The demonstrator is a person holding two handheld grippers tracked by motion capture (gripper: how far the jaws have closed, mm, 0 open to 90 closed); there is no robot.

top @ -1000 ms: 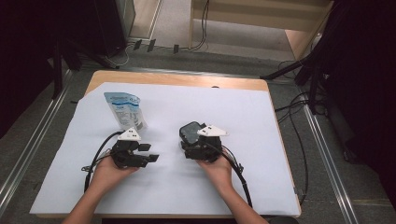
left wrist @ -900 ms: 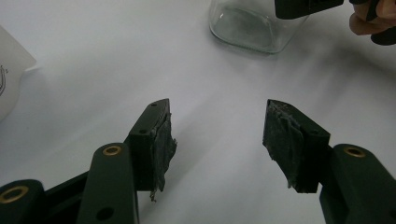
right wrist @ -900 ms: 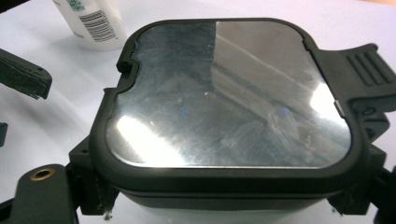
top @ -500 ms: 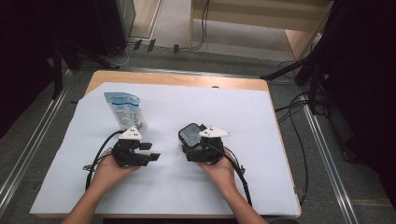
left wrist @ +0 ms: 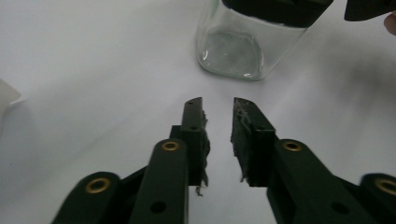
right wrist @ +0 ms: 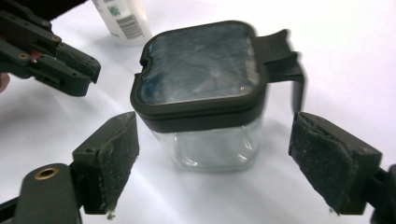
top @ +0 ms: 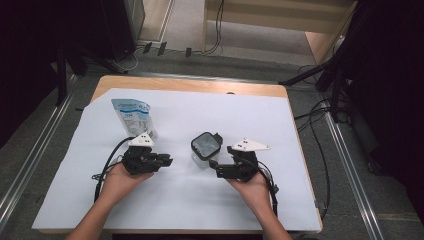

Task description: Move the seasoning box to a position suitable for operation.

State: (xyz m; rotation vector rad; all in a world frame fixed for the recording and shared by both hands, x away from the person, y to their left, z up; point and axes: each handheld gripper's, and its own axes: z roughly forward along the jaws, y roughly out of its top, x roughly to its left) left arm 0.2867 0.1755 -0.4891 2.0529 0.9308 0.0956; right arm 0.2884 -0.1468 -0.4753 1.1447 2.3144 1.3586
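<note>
Standing on the white sheet point(top: 300, 135): glass jar point(right wrist: 212, 140), black lid point(right wrist: 198, 70), between the spread right gripper point(right wrist: 212, 163). Left gripper point(left wrist: 218, 121) nearby, nearly pressed together, just closing, empty.

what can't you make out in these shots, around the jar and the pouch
- Jar contents: the right gripper view blurs the lid, and its window shows only smears.
- Jar top: cut off by the upper edge in the left gripper view.
- Pouch print: too small in the high view.
- Pouch: cut by the top edge in the right gripper view.
</note>
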